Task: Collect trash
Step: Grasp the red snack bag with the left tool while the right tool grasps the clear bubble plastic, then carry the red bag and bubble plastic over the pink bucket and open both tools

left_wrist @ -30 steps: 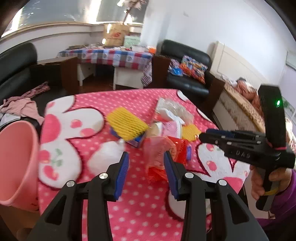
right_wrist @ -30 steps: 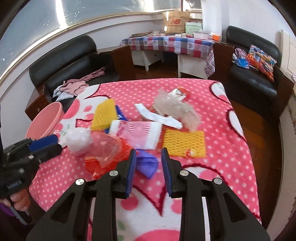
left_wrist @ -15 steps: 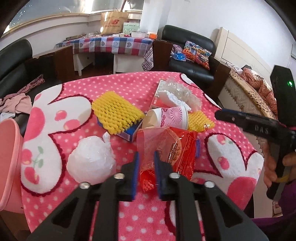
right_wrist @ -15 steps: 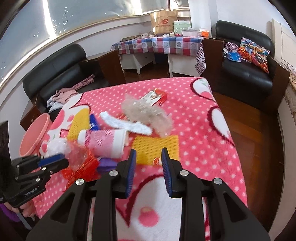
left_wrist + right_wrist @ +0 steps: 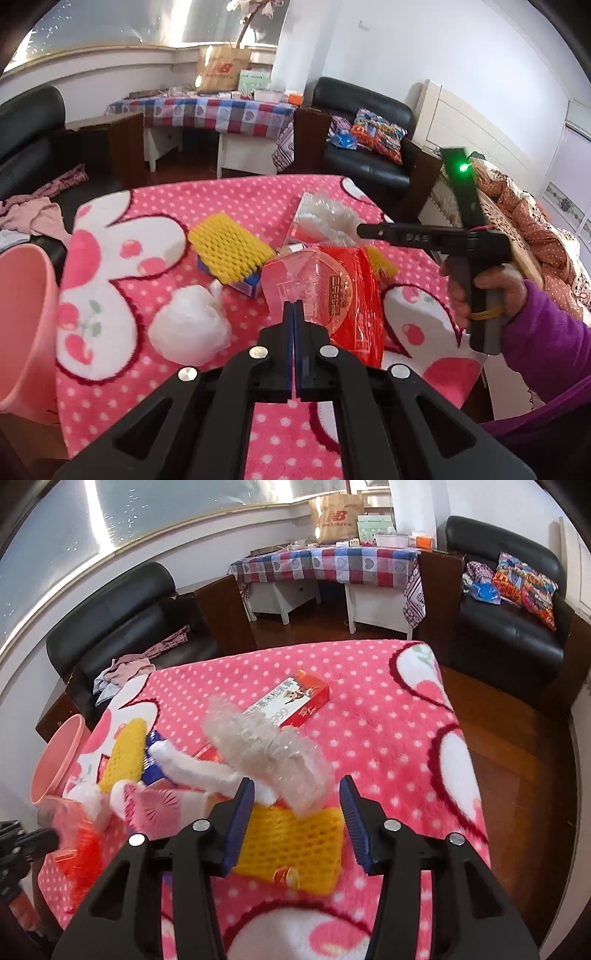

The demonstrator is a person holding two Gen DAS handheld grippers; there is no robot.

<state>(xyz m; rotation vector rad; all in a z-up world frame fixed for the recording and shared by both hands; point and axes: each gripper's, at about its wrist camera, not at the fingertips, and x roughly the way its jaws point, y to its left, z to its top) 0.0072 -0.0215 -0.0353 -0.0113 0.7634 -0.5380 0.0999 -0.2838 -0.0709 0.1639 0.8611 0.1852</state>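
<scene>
A: What's nearest, on the left side?

B: The left gripper (image 5: 294, 306), jaws pressed tight together on the near edge of a clear plastic wrapper (image 5: 295, 284). That wrapper lies over a red snack bag (image 5: 354, 295) on the pink dotted blanket (image 5: 258, 199).

A: And the other one?

B: The right gripper (image 5: 297, 794) has its jaws apart and opening. A yellow foam net (image 5: 295, 845) lies on the blanket between them, with a crumpled sheet of bubble wrap (image 5: 266, 746) sticking up over it. The pads press on neither.

A: What else is in the pile?

B: Just left of the red bag, a white wadded bag (image 5: 188, 328). Beyond it, a second yellow net (image 5: 229, 247) resting on a blue box (image 5: 243, 284). From the right side you also see a pink paper cup (image 5: 155, 805) on its side, a white strip (image 5: 192, 768) across it, and further back a red and white carton (image 5: 291, 701).

A: Somewhere to put it all?

B: A pink bucket (image 5: 22, 325) stands off the blanket's left edge.

A: And behind?

B: A black armchair (image 5: 513, 627) and a checked tablecloth (image 5: 325, 565) under the window.
</scene>
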